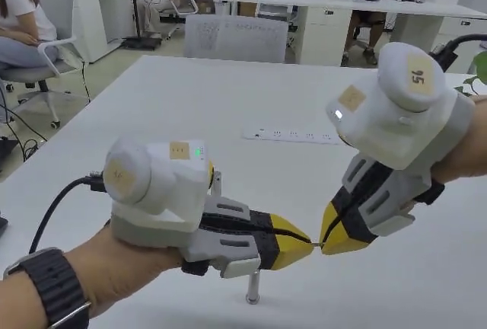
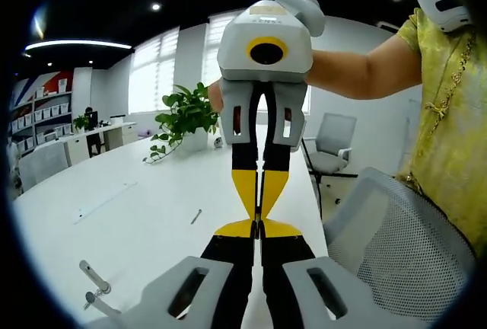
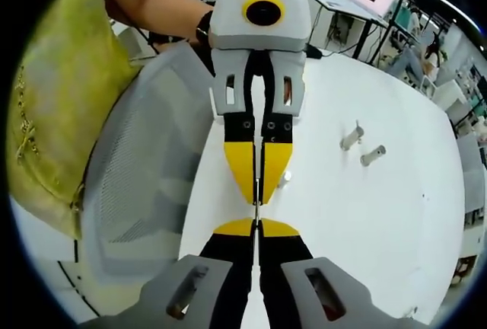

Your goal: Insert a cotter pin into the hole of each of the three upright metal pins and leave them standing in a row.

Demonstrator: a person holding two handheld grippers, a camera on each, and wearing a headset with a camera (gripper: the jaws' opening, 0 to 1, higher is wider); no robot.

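Note:
My left gripper [image 1: 304, 239] and right gripper [image 1: 326, 244] meet tip to tip above the white table [image 1: 228, 108], both shut. A thin cotter pin [image 3: 256, 194] runs between their yellow fingertips, held at both ends. One metal pin [image 1: 252, 289] stands upright on the table just below the left gripper. Two more metal pins [image 3: 351, 136] [image 3: 373, 154] are on the table farther off; they also show low in the left gripper view as metal pins [image 2: 94, 276]. A loose cotter pin [image 2: 195, 216] lies flat on the table.
A white power strip [image 1: 293, 135] lies across the table's middle. A potted plant [image 2: 185, 116] stands at the far end. A mesh office chair [image 3: 144, 169] is pulled up to the near edge. People sit at desks in the background.

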